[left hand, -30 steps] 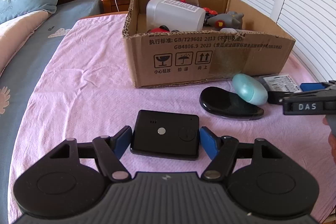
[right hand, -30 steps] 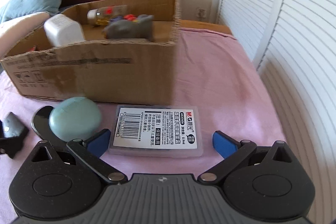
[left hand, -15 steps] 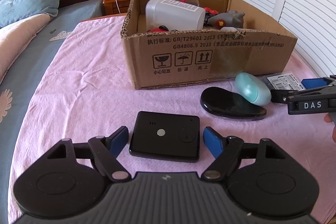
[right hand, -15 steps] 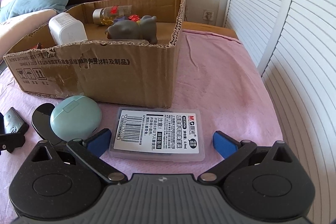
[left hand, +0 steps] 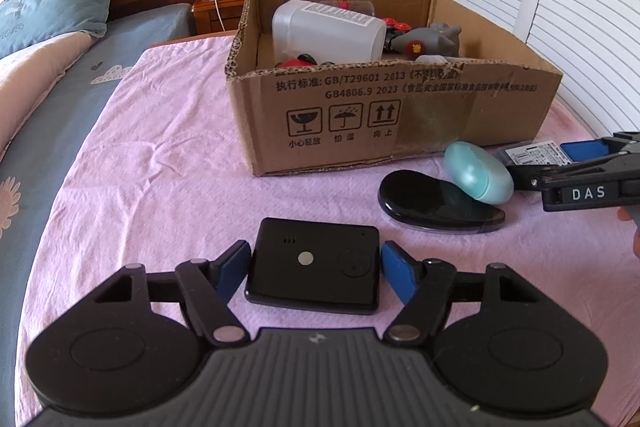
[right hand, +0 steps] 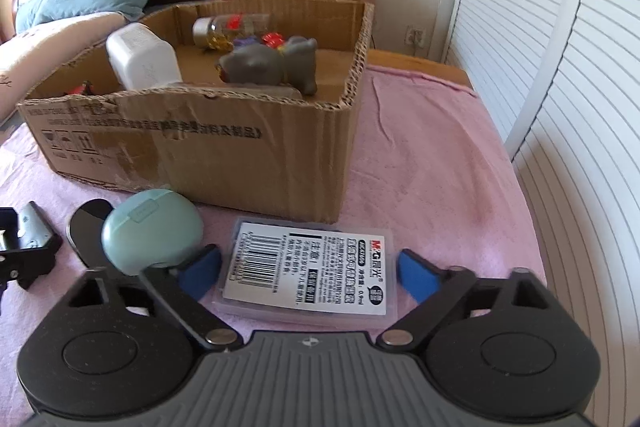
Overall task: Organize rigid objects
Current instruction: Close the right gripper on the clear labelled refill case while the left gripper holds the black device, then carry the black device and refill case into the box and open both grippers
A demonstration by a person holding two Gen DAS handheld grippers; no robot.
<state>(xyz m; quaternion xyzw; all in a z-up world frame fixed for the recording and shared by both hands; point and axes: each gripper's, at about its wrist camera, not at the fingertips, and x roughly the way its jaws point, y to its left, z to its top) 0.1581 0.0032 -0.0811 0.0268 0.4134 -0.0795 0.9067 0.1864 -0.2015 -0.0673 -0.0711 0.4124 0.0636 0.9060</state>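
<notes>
A bedroom; a pink-sheeted bed [left hand: 160,163] carries an open cardboard box [left hand: 360,115], already part-filled; four items remain along its near side. Left hand-held gripper [left hand: 314,263] spread around a black device [left hand: 314,265]; then black oval case [left hand: 432,205], teal case [left hand: 476,173]; right hand-held gripper [right hand: 308,267] spread around a plastic box [right hand: 308,271], perhaps refills, near the bed's right edge; clear room above.

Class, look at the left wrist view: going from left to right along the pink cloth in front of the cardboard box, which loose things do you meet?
Black square device → flat black oval case → teal egg-shaped case → labelled clear plastic box.
</notes>
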